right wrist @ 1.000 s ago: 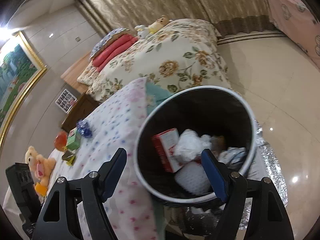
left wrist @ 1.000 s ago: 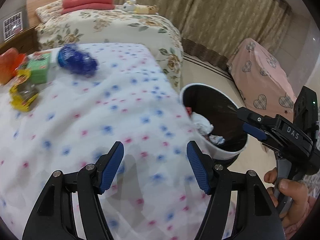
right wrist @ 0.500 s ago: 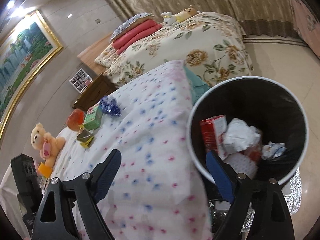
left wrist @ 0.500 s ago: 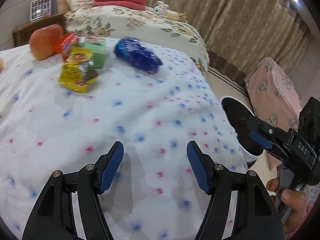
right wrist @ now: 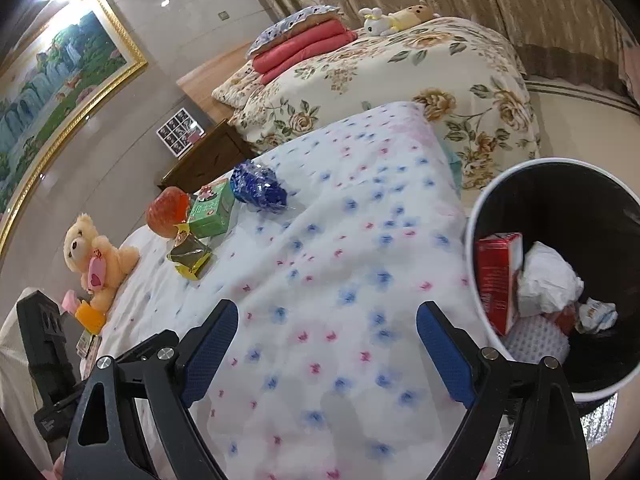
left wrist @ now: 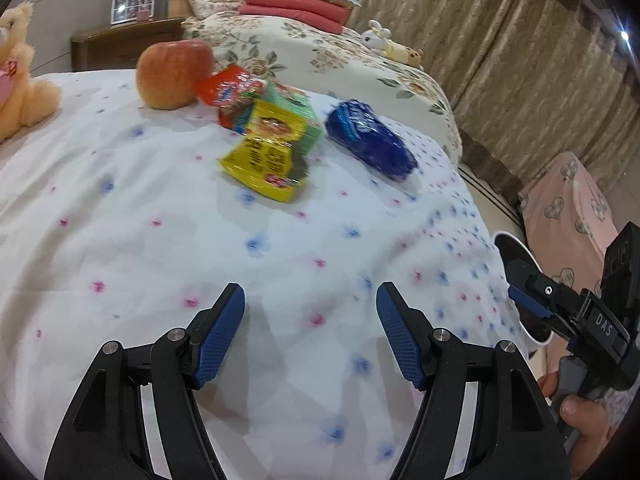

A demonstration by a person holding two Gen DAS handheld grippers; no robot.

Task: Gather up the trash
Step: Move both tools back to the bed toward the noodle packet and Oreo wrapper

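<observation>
The left gripper (left wrist: pixel 310 334) is now facing the wrappers on the bed, which were small and far off at 10 o'clock a second ago and are filling the upper middle of its view; the bin (left wrist: pixel 516 248), central before, is slipping to a sliver at 3 o'clock. The right gripper (right wrist: pixel 326 354) is likewise swinging off the bin (right wrist: pixel 560 360), now at 3 o'clock, toward the dotted sheet (right wrist: pixel 340 260). Both are standing with jaws wide apart, holding nothing, hovering over the sheet. The yellow wrapper (left wrist: pixel 266 156) is lying at 12 o'clock of the left gripper, touching the green box (left wrist: pixel 298 110) and red packet (left wrist: pixel 228 92), with the blue wrapper (left wrist: pixel 370 140) just beside them at 1 o'clock and the apple (left wrist: pixel 172 74) behind. Bare sheet is lying open between the jaws and the pile; the bed edge is dropping off at the right beside the bin. A teddy bear (right wrist: pixel 96 258) is sitting at the right gripper's 9 o'clock.
</observation>
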